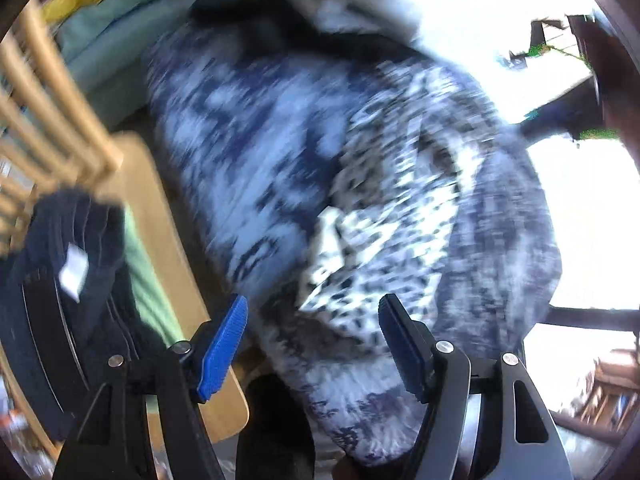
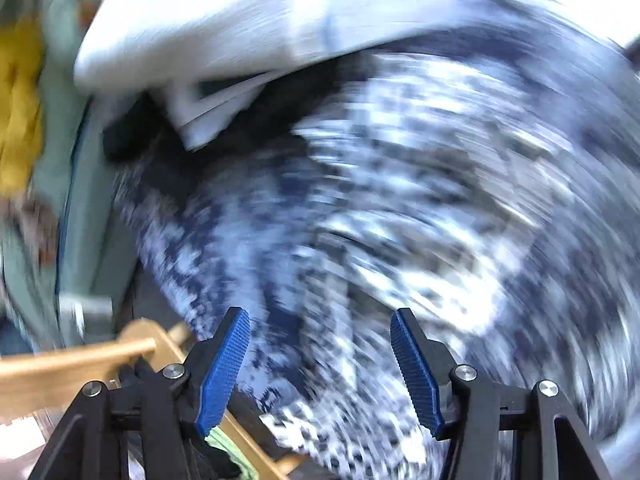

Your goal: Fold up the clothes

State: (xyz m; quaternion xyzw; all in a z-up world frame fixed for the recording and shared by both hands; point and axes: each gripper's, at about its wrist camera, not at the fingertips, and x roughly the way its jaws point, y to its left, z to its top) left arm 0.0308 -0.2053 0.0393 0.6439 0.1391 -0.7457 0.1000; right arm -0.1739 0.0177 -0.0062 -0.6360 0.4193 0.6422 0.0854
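A blue-and-white patterned garment (image 1: pixel 280 152) lies in a heap and fills the middle of both views, blurred by motion; it also shows in the right wrist view (image 2: pixel 380 220). A white cloth (image 2: pixel 224 32) lies over its far side. My left gripper (image 1: pixel 312 312) is open and empty, just above the garment's near part. My right gripper (image 2: pixel 320 328) is open and empty, close over the same garment. Folded dark clothes (image 1: pixel 68 280) with a white tag rest on a pale green piece (image 1: pixel 148 280) at the left.
A wooden chair with slats (image 1: pixel 52 92) and seat (image 1: pixel 168 240) stands at the left. Pale green cushions (image 1: pixel 120 32) and a yellow cloth (image 2: pixel 20 100) lie at the far left. A bright window area (image 1: pixel 580 220) is at the right.
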